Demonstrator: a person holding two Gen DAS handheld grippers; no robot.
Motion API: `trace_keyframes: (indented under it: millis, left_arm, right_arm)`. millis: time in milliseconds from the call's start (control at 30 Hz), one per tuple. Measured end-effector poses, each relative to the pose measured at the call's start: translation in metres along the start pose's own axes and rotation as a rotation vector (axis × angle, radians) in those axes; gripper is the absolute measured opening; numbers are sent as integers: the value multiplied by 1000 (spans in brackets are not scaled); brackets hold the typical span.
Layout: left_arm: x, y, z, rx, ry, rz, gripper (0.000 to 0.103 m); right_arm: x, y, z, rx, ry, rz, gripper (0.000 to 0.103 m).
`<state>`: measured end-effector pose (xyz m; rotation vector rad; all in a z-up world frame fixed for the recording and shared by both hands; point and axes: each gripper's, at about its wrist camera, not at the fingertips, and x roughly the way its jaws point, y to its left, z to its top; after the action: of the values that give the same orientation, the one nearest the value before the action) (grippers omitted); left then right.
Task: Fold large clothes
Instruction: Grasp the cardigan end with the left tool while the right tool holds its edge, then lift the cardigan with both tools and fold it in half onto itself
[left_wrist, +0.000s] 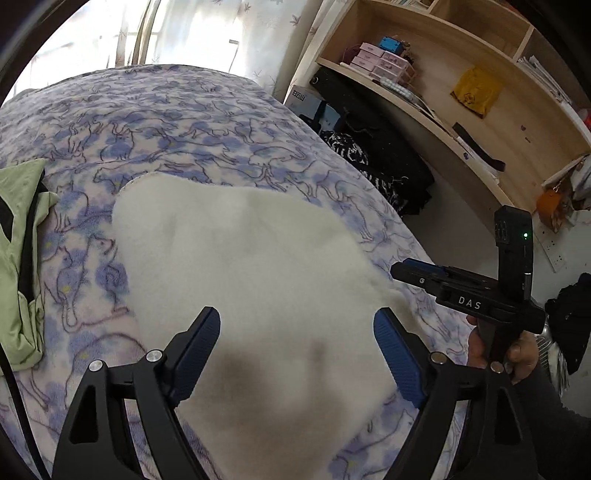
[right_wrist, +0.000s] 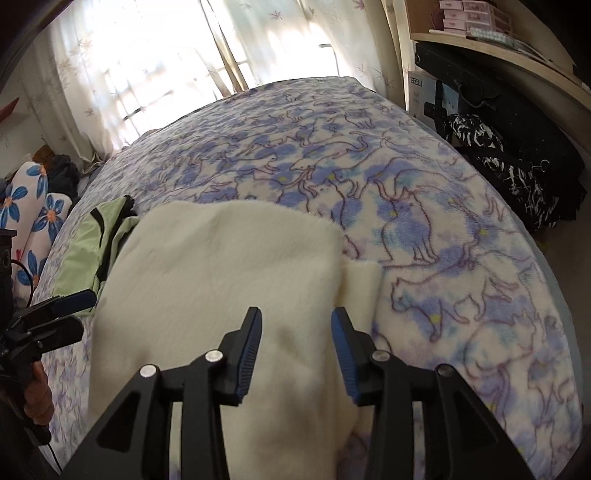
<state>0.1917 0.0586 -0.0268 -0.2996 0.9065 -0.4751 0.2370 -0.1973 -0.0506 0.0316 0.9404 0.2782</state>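
White fleece garment (left_wrist: 240, 266) flat on bed (left_wrist: 184, 122), beneath both tools, left tool (left_wrist: 297, 343) wide open, right tool (right_wrist: 297, 343) partly open, neither gripping anything

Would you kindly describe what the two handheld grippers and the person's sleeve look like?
Both the left gripper and the right gripper have black angular frames, silver round bolts and ribbed blue pads. The right one carries white "DAS" lettering and a black box with a green light. A thin black cable trails from the left. The sleeve is dark.
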Motion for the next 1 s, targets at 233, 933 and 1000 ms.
trace_keyframes:
  millis: [233,933,1000]
  left_arm:
    - [-27,12,-31,-53,-21,-44,85]
    - [49,75,-49,-313,170,-34,101]
    - [59,77,-49,-314,182,-35,102]
  right_arm:
    - [-25,3,-25,-26,3,30,43]
    - [61,-57,-35,213,248,265,75]
    - [71,-58,-32,218,265,290,79]
